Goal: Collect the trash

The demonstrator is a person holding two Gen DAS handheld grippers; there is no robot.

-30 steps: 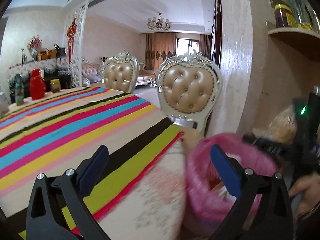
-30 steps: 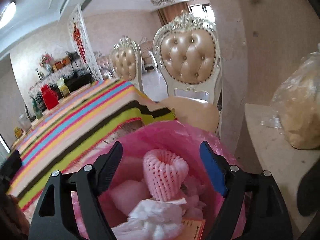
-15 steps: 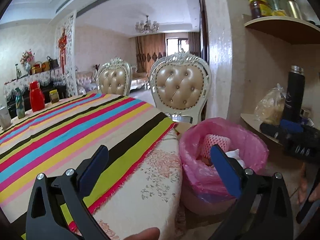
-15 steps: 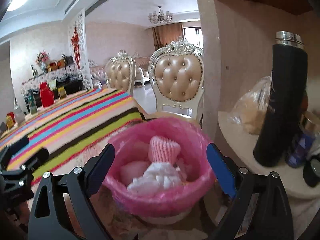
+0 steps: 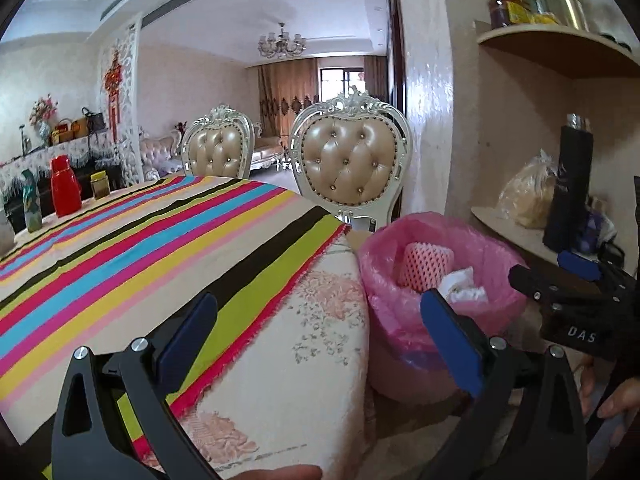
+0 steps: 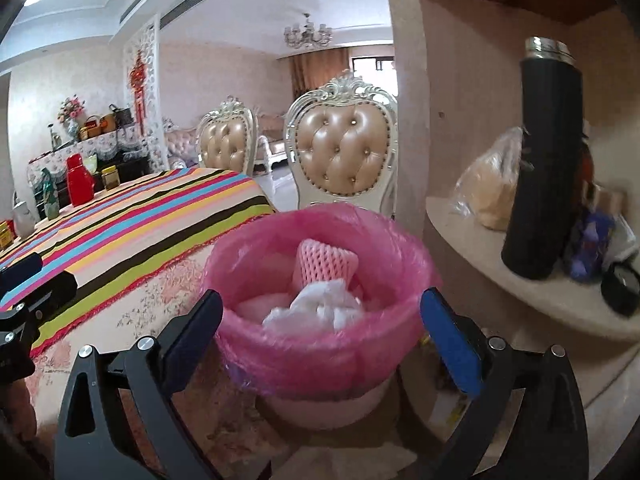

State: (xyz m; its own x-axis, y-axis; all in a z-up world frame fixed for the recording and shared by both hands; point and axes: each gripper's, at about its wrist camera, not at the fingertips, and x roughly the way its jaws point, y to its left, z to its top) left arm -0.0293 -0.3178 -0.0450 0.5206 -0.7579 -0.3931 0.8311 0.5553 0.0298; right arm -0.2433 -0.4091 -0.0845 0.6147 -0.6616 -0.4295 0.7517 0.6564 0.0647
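A bin with a pink liner (image 6: 320,308) stands beside the table corner; it also shows in the left wrist view (image 5: 436,296). Inside lie a pink foam fruit net (image 6: 326,260) and crumpled white tissue (image 6: 320,308). My right gripper (image 6: 320,328) is open and empty, held back from the bin with its fingers framing it. My left gripper (image 5: 320,332) is open and empty over the table's corner, left of the bin. The right gripper's fingers (image 5: 560,280) appear at the right of the left wrist view.
The table has a striped cloth (image 5: 140,240) with a red flask (image 5: 64,192) and jars at its far end. Two padded chairs (image 5: 352,164) stand behind. A wall shelf (image 6: 520,292) at right holds a black thermos (image 6: 544,160) and a plastic bag (image 6: 488,188).
Both grippers have drawn back from the bin, which now looks smaller and further off. The right gripper's jaws stay open and the trash lies in the bin.
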